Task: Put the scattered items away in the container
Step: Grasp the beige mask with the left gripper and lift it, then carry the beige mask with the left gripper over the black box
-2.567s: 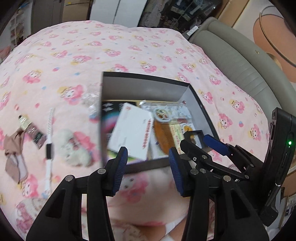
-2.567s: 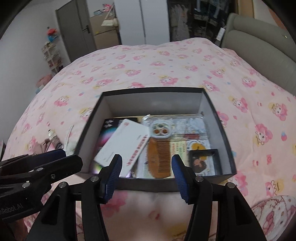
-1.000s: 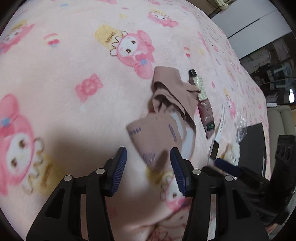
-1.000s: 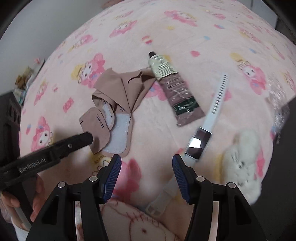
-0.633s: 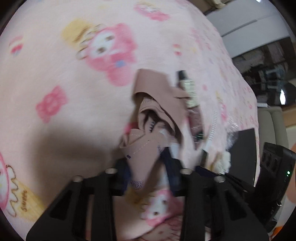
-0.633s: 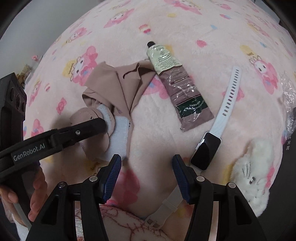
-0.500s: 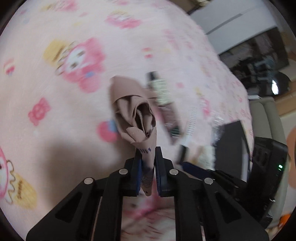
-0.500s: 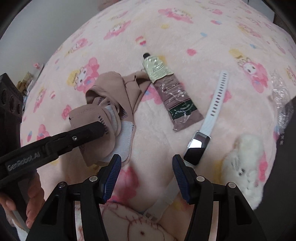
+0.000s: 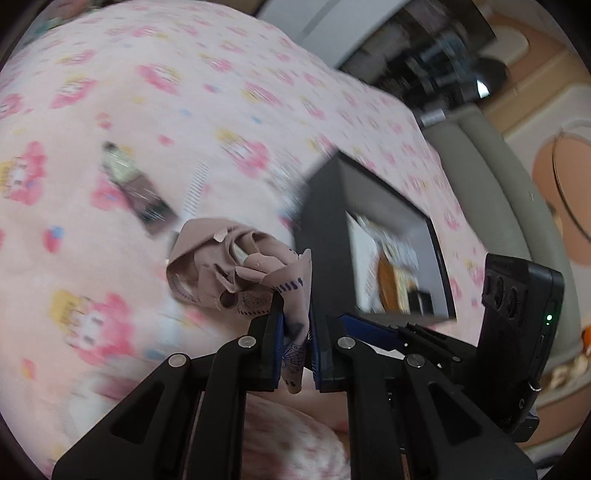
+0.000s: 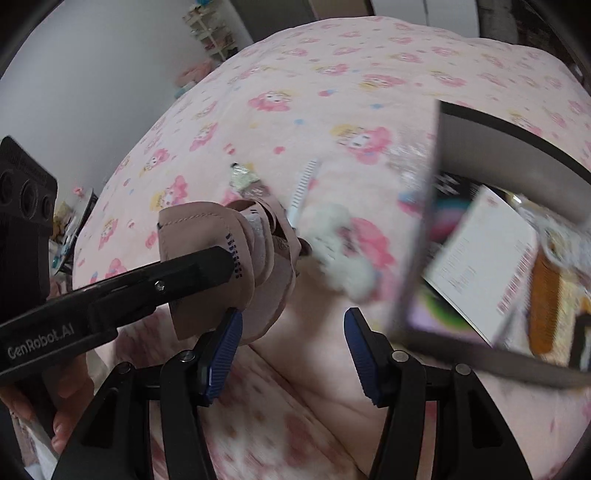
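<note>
My left gripper (image 9: 295, 325) is shut on a crumpled tan cloth piece (image 9: 236, 269), which hangs lifted above the pink blanket. In the right wrist view the same cloth (image 10: 236, 258) sits clamped at the tip of the left gripper (image 10: 225, 262), just left of my right gripper (image 10: 291, 332). The right gripper stands open with nothing between its blue pads. The dark open box (image 9: 325, 229) lies to the right, with a white booklet (image 10: 480, 258) and an orange comb (image 10: 546, 302) inside. A hand-cream tube (image 9: 136, 188), a white watch strap (image 10: 303, 188) and a white plush toy (image 10: 343, 251) lie on the blanket.
The pink printed blanket (image 10: 332, 74) covers the whole bed. A grey padded headboard (image 9: 480, 155) runs behind the box. A grey wall and shelf (image 10: 210, 33) stand at the far left. A hand (image 10: 70, 402) holds the left gripper's grip.
My left gripper closed on the tan cloth and lifted it off the blanket, swinging right toward the box. The right gripper also moved right and up, staying open; the box came into view.
</note>
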The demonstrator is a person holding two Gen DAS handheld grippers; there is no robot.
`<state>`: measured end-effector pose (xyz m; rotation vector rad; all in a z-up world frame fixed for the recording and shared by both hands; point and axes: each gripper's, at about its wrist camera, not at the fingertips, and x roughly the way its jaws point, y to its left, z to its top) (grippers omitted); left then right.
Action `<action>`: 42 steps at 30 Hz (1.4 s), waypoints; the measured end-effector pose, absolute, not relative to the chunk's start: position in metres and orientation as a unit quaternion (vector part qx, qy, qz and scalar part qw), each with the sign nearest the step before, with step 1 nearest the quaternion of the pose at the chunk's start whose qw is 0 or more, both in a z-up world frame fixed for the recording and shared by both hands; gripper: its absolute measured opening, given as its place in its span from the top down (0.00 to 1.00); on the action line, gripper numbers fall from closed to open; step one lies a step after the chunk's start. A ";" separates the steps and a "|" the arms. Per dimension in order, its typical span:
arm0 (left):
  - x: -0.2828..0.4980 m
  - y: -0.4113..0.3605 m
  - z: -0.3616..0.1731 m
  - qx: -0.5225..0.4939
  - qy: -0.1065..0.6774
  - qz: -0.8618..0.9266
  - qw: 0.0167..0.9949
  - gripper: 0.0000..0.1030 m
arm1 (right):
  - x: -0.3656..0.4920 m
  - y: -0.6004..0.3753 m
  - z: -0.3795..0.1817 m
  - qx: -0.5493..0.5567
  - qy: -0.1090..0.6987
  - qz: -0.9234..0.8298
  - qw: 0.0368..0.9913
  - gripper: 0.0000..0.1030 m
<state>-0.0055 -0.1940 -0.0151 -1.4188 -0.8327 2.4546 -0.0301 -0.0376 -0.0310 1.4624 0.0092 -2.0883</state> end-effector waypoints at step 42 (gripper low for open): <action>-0.053 -0.177 -0.103 -0.590 -0.259 0.763 -0.052 0.40 | -0.021 0.027 -0.087 0.568 -0.030 -0.775 0.274 0.37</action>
